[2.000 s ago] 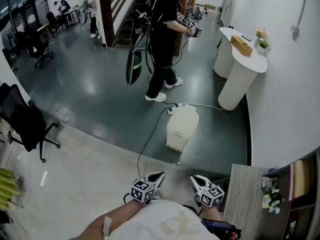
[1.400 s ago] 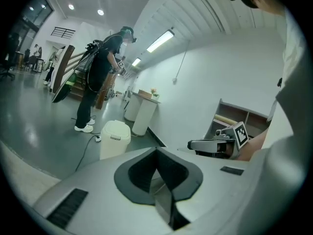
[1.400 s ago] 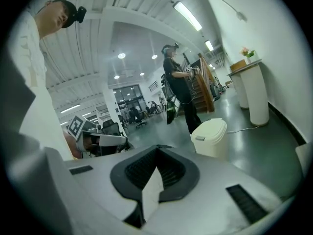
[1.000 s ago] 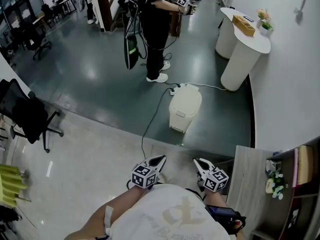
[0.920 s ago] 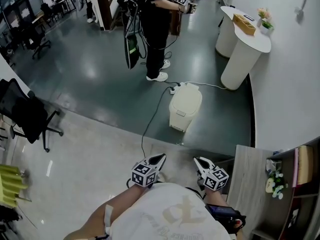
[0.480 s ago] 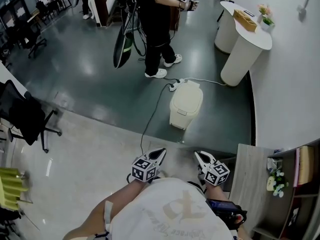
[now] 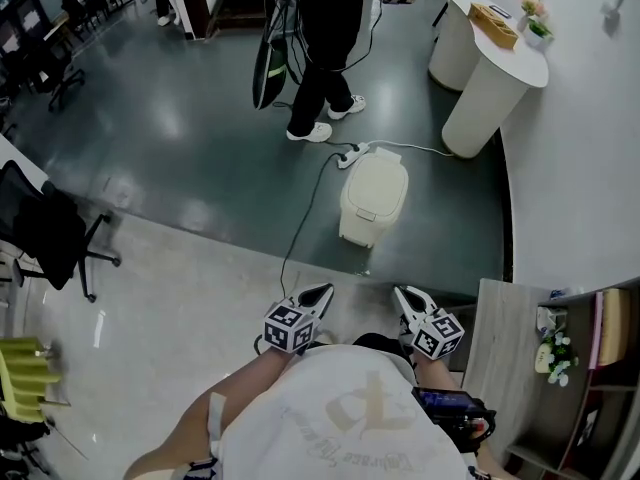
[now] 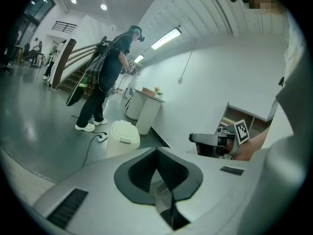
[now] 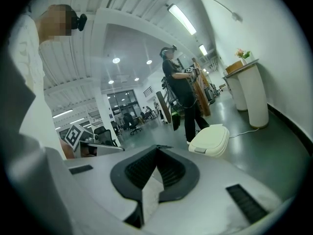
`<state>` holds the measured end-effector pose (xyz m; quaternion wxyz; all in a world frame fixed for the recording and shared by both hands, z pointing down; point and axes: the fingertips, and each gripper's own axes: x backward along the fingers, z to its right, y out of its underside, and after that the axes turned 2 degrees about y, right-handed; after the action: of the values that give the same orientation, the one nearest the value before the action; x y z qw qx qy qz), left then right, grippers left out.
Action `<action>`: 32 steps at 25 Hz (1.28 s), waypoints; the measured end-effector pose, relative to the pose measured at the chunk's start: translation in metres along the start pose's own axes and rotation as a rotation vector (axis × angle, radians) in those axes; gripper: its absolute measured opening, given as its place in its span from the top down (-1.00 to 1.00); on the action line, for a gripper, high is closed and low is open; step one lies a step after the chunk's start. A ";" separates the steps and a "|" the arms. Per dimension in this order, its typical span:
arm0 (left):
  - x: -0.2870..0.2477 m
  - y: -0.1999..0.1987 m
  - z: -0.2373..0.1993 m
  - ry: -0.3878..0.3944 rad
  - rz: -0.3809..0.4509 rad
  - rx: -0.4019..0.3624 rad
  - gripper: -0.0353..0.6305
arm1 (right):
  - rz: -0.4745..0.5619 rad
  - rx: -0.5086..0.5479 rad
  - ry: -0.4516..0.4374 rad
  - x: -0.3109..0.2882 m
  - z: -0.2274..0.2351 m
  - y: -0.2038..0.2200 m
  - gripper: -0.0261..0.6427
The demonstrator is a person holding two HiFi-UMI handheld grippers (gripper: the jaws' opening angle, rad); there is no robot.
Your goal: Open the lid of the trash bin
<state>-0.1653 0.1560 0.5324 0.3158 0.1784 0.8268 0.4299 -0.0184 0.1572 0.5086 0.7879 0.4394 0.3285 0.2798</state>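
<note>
The trash bin [image 7: 372,200] is a cream, lidded pedal bin standing on the dark floor, lid down. It also shows in the left gripper view [image 8: 122,137] and in the right gripper view [image 9: 211,139]. My left gripper [image 7: 318,294] and right gripper [image 7: 403,295] are held low, close to my body, well short of the bin. Both point toward it. In the gripper views, the jaws of the left gripper [image 8: 156,151] and of the right gripper [image 9: 157,148] meet at their tips with nothing between them.
A person in black [image 7: 325,38] with grippers stands just beyond the bin. A power strip [image 7: 352,155] and its cable lie beside the bin. White counters [image 7: 490,78] stand at the back right, a wooden table [image 7: 500,348] at my right, an office chair [image 7: 50,238] at left.
I have come a little closer to the bin, which sits slightly nearer in the head view. The person beyond it has shifted. Both grippers stay shut and low.
</note>
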 end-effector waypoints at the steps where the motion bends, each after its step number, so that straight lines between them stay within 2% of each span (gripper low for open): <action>1: -0.001 0.000 -0.002 0.002 -0.002 0.001 0.85 | 0.004 -0.001 0.000 -0.001 0.000 -0.001 0.91; 8: -0.015 0.000 0.000 0.027 -0.028 -0.002 0.85 | 0.004 -0.024 0.010 -0.003 0.010 -0.004 0.91; 21: -0.038 -0.023 -0.038 -0.031 -0.043 -0.003 0.85 | -0.006 -0.026 -0.041 -0.051 0.041 -0.016 0.91; 32: -0.092 -0.057 -0.071 -0.045 -0.073 -0.001 0.85 | -0.040 -0.050 -0.031 -0.094 0.098 -0.034 0.91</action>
<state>-0.1473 0.0294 0.5501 0.3498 0.1577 0.8251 0.4147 0.0024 0.0233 0.5437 0.8091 0.4171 0.3176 0.2654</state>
